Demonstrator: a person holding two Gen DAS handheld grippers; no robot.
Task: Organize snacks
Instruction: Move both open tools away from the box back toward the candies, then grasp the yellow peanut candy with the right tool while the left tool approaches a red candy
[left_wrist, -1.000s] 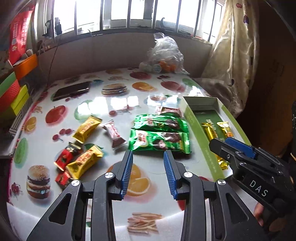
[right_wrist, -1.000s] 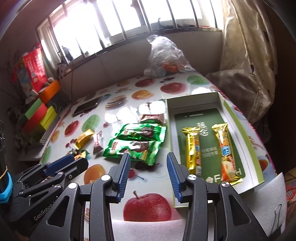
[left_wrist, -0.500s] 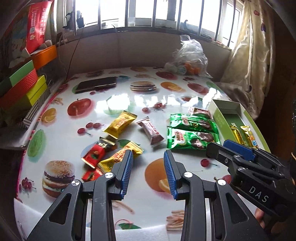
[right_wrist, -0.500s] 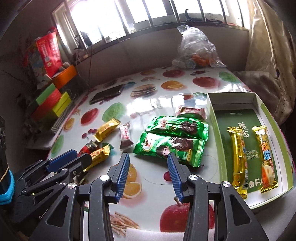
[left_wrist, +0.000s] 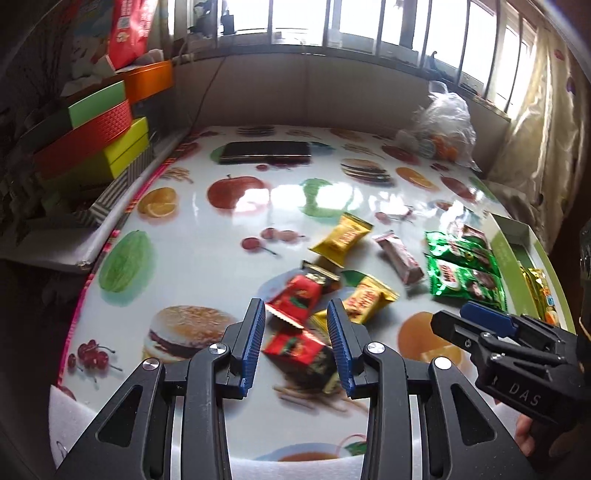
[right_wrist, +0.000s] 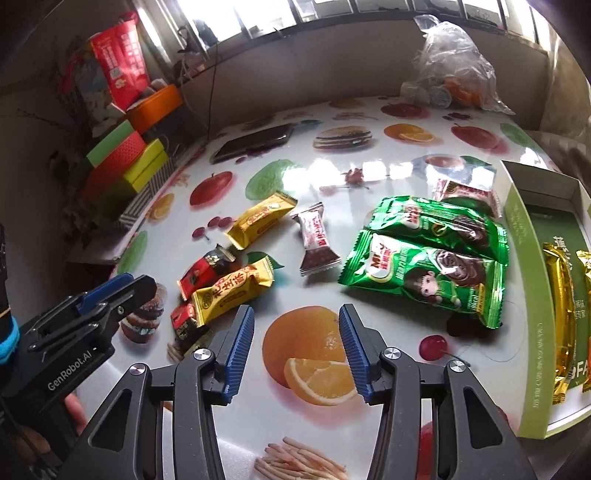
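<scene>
My left gripper (left_wrist: 295, 306) is open and hovers over two red snack packs (left_wrist: 299, 295), which show between its fingers on the table; the pads do not press them. A yellow pack (left_wrist: 369, 295) lies just to their right. My right gripper (right_wrist: 295, 314) hangs over an orange print with its jaws opening and nothing between them. Ahead of it lie two green Milo packs (right_wrist: 424, 280), a white-brown candy (right_wrist: 316, 240) and two yellow packs (right_wrist: 260, 221). The green box (right_wrist: 524, 258) at the right holds gold bars (right_wrist: 561, 306).
A dark phone (left_wrist: 266, 153) lies at the back of the fruit-print table. A plastic bag (left_wrist: 443, 125) sits at the back right. Stacked coloured boxes (left_wrist: 103, 147) stand off the left edge. A small reddish pack (right_wrist: 465, 194) lies behind the green packs.
Both grippers have swung left across the table, away from the green box and toward the red and yellow packs. The right gripper's jaws have widened.
</scene>
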